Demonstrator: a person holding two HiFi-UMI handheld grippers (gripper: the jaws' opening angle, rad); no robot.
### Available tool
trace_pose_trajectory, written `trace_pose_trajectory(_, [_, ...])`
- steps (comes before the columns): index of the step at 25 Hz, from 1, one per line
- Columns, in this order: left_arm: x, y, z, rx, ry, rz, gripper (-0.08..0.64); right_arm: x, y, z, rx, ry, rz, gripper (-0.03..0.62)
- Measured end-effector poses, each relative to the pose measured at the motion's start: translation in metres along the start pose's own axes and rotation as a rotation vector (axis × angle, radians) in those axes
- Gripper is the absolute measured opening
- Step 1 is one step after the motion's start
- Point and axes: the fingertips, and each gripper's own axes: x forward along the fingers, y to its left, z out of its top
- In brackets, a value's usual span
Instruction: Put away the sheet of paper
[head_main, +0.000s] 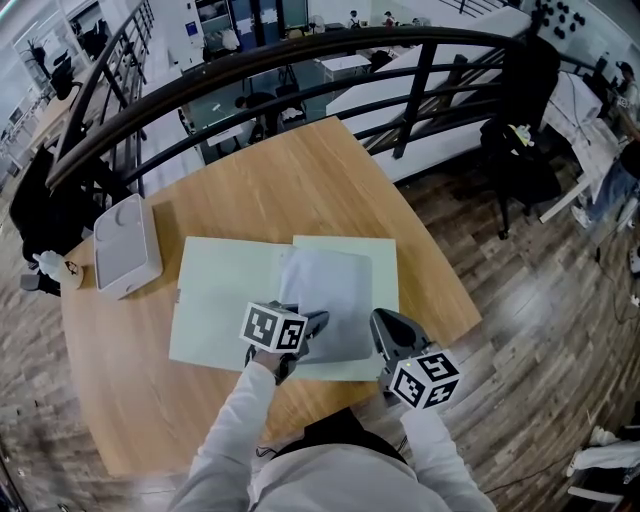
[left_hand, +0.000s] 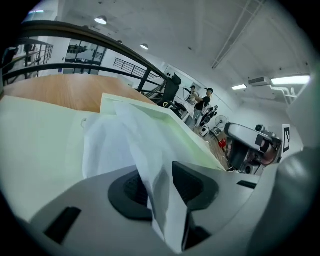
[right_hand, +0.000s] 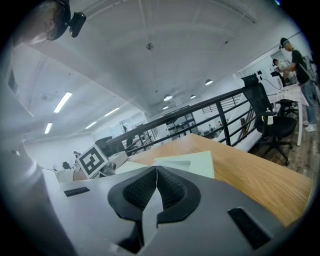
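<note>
A white sheet of paper (head_main: 330, 300) lies curled on the right half of an open pale green folder (head_main: 215, 300) on the round wooden table (head_main: 300, 180). My left gripper (head_main: 314, 326) is at the sheet's near left corner. In the left gripper view the paper (left_hand: 125, 145) runs up between the jaws of that gripper (left_hand: 157, 185), whose pads stand apart and do not pinch it. My right gripper (head_main: 386, 326) hovers at the folder's near right corner. In the right gripper view this gripper (right_hand: 156, 187) has its pads (right_hand: 172, 190) pressed together with nothing between them.
A flat grey-white box (head_main: 127, 245) sits on the table to the left of the folder. A black curved railing (head_main: 300, 60) runs behind the table. A black office chair (head_main: 525, 130) stands on the wood floor to the right.
</note>
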Motion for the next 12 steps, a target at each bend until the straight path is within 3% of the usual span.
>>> trace_pose_trajectory(6, [-0.013,0.003,0.004,0.084,-0.01,0.101,0.222,0.001,0.007,0.004,-0.005,-0.005,0.009,0.028])
trace_pose_trajectory(12, [-0.031,0.015,0.014,0.131,-0.068,0.196,0.244,0.002,0.013,0.005,-0.015,-0.01,0.02,0.028])
